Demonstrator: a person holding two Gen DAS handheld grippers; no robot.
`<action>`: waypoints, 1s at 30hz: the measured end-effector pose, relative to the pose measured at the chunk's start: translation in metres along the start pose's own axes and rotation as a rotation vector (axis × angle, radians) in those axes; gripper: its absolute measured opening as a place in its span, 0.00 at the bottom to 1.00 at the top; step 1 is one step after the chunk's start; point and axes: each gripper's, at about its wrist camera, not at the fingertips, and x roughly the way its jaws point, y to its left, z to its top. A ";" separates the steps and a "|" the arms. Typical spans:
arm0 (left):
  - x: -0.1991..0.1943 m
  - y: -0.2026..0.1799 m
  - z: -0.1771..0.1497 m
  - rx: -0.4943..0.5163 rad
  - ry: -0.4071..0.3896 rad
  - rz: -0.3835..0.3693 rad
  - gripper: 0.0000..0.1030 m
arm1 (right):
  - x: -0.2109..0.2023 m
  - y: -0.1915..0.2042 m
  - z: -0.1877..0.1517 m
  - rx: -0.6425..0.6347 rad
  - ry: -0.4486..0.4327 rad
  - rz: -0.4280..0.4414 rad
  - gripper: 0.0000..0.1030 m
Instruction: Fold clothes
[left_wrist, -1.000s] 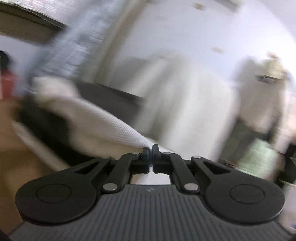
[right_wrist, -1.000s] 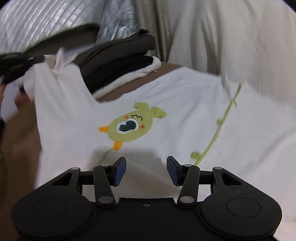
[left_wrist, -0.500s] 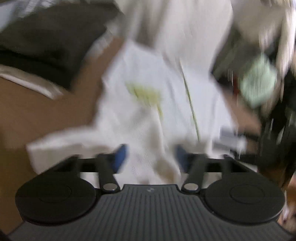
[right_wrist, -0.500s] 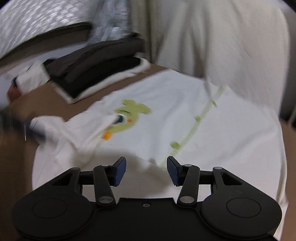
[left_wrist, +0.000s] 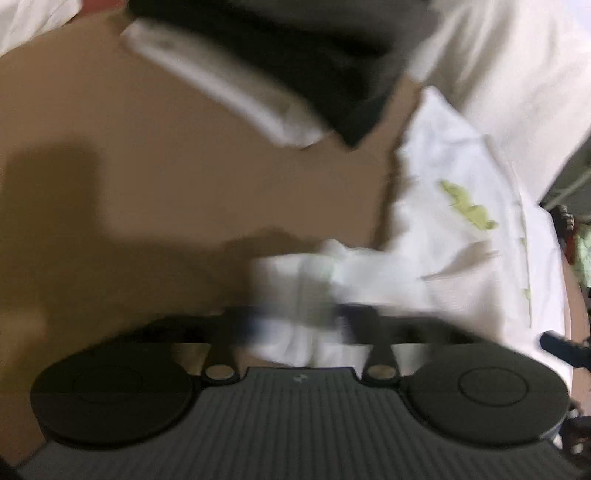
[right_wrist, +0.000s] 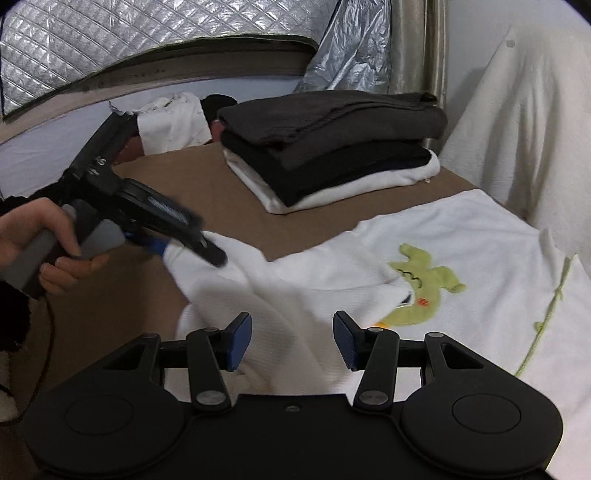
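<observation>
Right wrist view: left claw (right_wrist: 207, 254) was closing on the white shirt (right_wrist: 461, 236) sleeve, left of frame. Right claw (right_wrist: 292, 341) was open, empty, nearer the shirt body.

Probably a home: folded clothes (right_wrist: 332, 147) stacked mid-frame on a brown tabletop (right_wrist: 207, 181), quilted silver covering (right_wrist: 110, 44) upper left.

Left view motion-blurred, dim; right sharper, fisheye-bent edges.
</observation>
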 end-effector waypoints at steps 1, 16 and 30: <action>-0.007 -0.003 0.001 -0.019 -0.029 -0.087 0.12 | -0.002 0.001 -0.003 0.002 0.001 0.001 0.53; 0.003 -0.135 -0.046 0.101 0.059 -0.791 0.46 | -0.049 0.015 -0.052 0.107 -0.185 -0.313 0.76; 0.038 -0.070 -0.029 0.315 0.131 0.116 0.66 | -0.107 -0.113 -0.134 0.726 -0.020 -0.589 0.30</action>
